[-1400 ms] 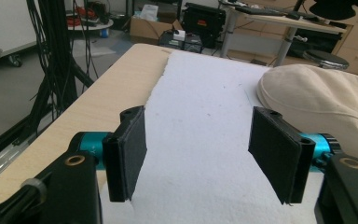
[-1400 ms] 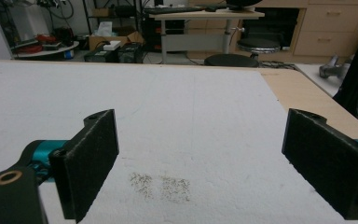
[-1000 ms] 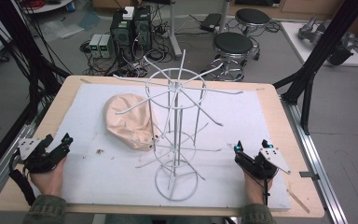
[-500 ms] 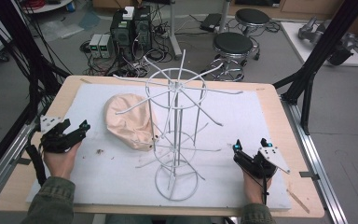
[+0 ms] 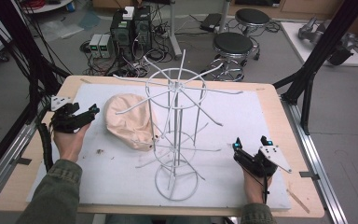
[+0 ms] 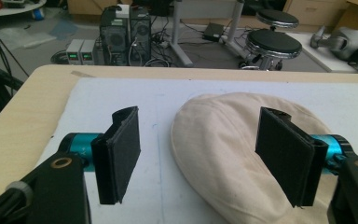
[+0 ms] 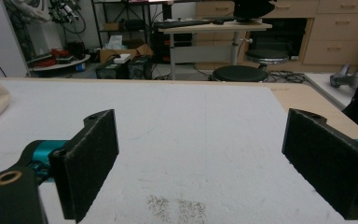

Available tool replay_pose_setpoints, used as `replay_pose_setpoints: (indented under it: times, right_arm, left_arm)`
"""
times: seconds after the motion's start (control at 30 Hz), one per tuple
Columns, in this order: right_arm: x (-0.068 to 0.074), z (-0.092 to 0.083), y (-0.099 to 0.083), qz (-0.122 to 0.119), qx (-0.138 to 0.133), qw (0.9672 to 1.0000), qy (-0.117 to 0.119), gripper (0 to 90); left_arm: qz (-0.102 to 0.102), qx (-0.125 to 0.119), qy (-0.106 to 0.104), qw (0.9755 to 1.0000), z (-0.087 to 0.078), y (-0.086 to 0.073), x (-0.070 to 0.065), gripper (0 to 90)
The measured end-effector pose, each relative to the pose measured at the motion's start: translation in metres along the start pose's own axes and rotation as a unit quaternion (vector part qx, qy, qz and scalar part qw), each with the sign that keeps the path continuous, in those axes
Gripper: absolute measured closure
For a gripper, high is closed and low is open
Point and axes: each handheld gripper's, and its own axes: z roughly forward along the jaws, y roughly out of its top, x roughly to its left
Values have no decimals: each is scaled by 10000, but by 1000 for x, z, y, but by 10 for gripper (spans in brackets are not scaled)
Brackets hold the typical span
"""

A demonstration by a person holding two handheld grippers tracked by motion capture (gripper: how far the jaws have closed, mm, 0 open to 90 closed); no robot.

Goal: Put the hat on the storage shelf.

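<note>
The left gripper (image 6: 205,154), its jaws spread wide and holding nothing, hangs just short of a cream cloth cap (image 6: 242,140) lying on the white mat (image 5: 261,112). The right gripper (image 5: 251,148) rests on the mat's near right part, jaws likewise parted and empty, well apart from the cap. Between the two stands a white wire rack (image 5: 175,140), with the cap lying against its left side. The mat covers a wooden table (image 5: 284,116).

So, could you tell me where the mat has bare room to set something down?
Free: the white mat right of the wire rack, ahead of the right tool, and the near-left patch below the cap. Crowded: the middle, where rack and cap meet.
</note>
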Motion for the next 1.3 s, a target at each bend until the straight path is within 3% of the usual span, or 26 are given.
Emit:
replay_pose_setpoints:
  times: [0.07,0.17,0.33,0.47,0.8,0.9,0.97,1.17,1.3]
  right_arm:
    - [1,0,2,-56,-49,10000,40,97]
    - [3,0,2,-122,-47,9999,58,97]
    - [3,1,2,-167,-20,9998,90,97]
    - [2,1,2,-184,-49,9998,98,97]
    - [3,3,1,-241,35,9995,209,97]
    - [3,4,1,-314,40,9993,218,97]
    - [4,5,1,-305,64,9993,213,97]
    - [5,6,1,-333,105,9990,266,97]
    - [6,5,1,-383,86,9989,269,97]
  left_arm:
    - [-31,-14,-58,10000,5,2,-1,308]
    - [-51,149,-98,9998,15,5,-2,306]
    - [-291,428,-192,9985,31,6,-3,306]
    - [-196,622,-246,9976,43,5,-7,303]
    - [-437,891,-236,9948,63,-3,-2,299]
    - [-394,985,-206,9941,69,-5,-1,300]
    - [-337,1105,-204,9931,74,-6,-3,300]
    - [-517,1422,-296,9880,87,-15,-3,303]
    - [-556,1515,-261,9866,93,-19,-4,305]
